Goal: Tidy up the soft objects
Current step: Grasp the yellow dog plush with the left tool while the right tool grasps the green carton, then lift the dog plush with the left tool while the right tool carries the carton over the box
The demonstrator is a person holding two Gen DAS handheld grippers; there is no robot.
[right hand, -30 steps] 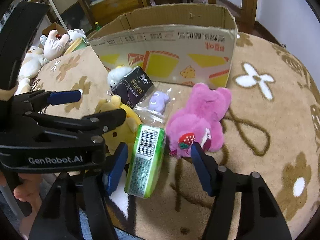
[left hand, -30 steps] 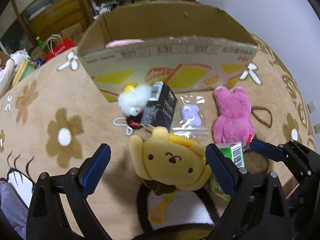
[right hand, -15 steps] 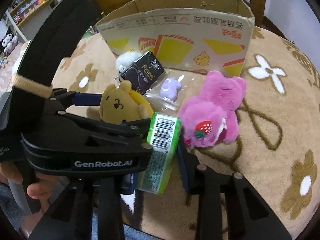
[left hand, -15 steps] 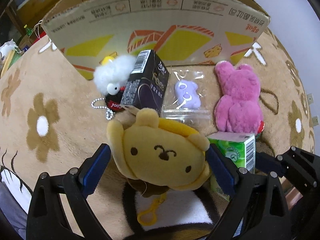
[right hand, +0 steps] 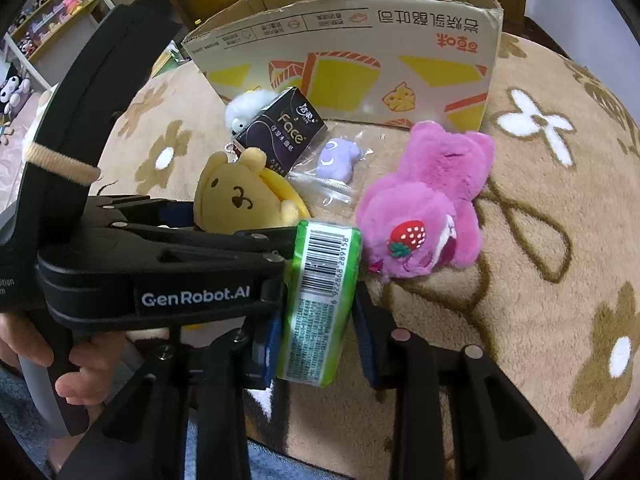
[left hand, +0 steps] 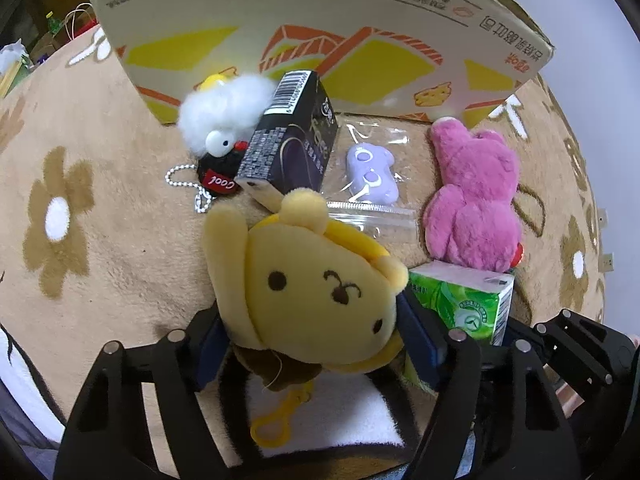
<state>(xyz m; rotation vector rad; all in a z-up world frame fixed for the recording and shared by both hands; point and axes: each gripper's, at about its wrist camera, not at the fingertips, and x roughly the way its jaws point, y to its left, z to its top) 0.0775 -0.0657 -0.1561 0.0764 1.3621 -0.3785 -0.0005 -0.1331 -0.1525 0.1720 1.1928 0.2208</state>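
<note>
My left gripper is shut on a yellow dog plush, which also shows in the right wrist view. My right gripper is shut on a green tissue pack, seen beside the plush in the left wrist view. A pink bear plush lies on the rug, also in the right wrist view. A white fluffy keychain toy, a black tissue pack and a bagged purple toy lie before the cardboard box.
The tan flower-pattern rug covers the surface. The box stands open at the back. Shelves with toys stand far left. The left gripper body crosses the right wrist view.
Both grippers closed: the left onto the yellow dog plush, the right onto the green tissue pack. Both moved forward toward the box.
</note>
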